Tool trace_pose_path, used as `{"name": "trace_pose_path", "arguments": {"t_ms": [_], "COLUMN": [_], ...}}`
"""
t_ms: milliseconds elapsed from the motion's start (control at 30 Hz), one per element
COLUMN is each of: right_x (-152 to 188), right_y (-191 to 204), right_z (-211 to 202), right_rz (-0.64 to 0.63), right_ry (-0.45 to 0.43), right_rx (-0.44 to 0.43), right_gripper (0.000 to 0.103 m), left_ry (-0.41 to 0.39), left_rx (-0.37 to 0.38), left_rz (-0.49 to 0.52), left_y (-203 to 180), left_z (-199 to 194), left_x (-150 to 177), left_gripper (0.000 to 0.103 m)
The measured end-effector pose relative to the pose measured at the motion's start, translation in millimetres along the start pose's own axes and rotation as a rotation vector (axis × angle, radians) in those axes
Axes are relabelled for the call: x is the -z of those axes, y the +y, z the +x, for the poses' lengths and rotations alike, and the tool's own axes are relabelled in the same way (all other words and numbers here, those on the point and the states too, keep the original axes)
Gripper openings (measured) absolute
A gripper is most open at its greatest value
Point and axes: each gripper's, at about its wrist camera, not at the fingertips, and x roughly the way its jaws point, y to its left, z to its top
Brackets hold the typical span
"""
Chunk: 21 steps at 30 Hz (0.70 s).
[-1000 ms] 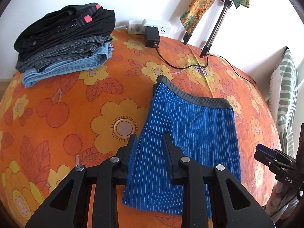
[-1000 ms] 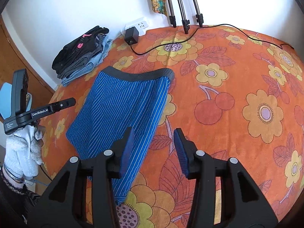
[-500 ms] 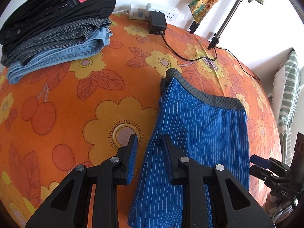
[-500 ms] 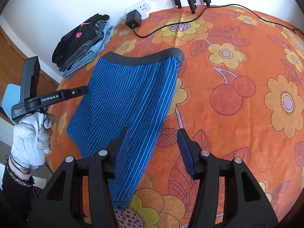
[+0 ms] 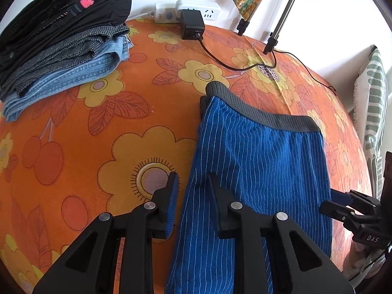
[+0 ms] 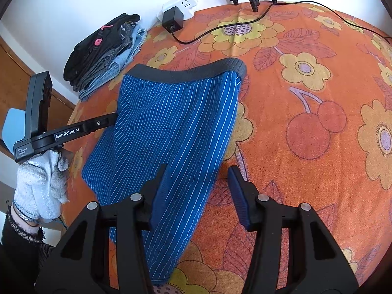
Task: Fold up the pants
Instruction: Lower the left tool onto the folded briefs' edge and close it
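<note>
Over at the far left, against the white wall, a stack of folded clothes (image 5: pixel 61 41) sits on the orange flowered bedspread (image 5: pixel 98 127): a black garment with a pink tag on top, grey tweed beneath it, pale denim at the bottom. Just right of the stack a white power strip (image 5: pixel 196 9) lies along the wall with a black adapter (image 5: pixel 192 28) plugged in, its cable (image 5: pixel 227 65) trailing across the spread toward the tripod legs (image 5: pixel 281 22). Nearer, the left claw (image 5: pixel 192 196) hangs with its fingers apart, gripping nothing, straddling the left edge of the blue pinstriped shorts (image 5: pixel 257 171). The shorts lie flat in the middle of the bedspread, the grey waistband (image 5: pixel 264 115) toward the wall and the hem toward the viewer. From the other side, the right claw (image 6: pixel 198 191) is spread wide and empty, its left finger over the striped fabric and its right finger over bare orange cloth, bracketing the shorts' right edge. A white-gloved hand (image 6: pixel 41 181) holds the left tool's handle. At the far right a green-striped pillow (image 5: pixel 372 98) stands upright by the bed's edge.
</note>
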Motion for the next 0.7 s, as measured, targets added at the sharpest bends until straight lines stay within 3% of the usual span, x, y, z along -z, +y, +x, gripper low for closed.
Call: {"name": "trace_pose_path", "arguments": {"t_ms": [67, 167, 367, 567, 700], "right_x": [0.2, 1.4, 0.2, 0.7, 0.6], "right_y": [1.8, 6.7, 10.6, 9.3, 5.4], "right_z": [1.9, 4.2, 7.6, 9.3, 8.4], "right_rz": [-0.007, -0.033, -0.045, -0.045, -0.022], "right_ry": [0.007, 0.008, 0.012, 0.012, 0.016], "right_rx": [-0.009, -0.005, -0.006, -0.005, -0.038], "right_gripper": [0.041, 0.038, 0.031, 0.015, 0.010], "left_ry": [-0.005, -0.015, -0.030, -0.036, -0.060], "left_rx": [-0.014, -0.041, -0.059, -0.018, 0.012], "left_rz": [0.025, 0.056, 0.069, -0.007, -0.042], "left_y": [-3.8, -10.9, -20.8, -15.0, -13.5], "left_z": [0.0, 0.2, 0.7, -0.4, -8.2], "left_x": [2.4, 5.7, 10.9, 10.5, 11.0], "left_gripper": [0.022, 0.022, 0.007, 0.005, 0.004]}}
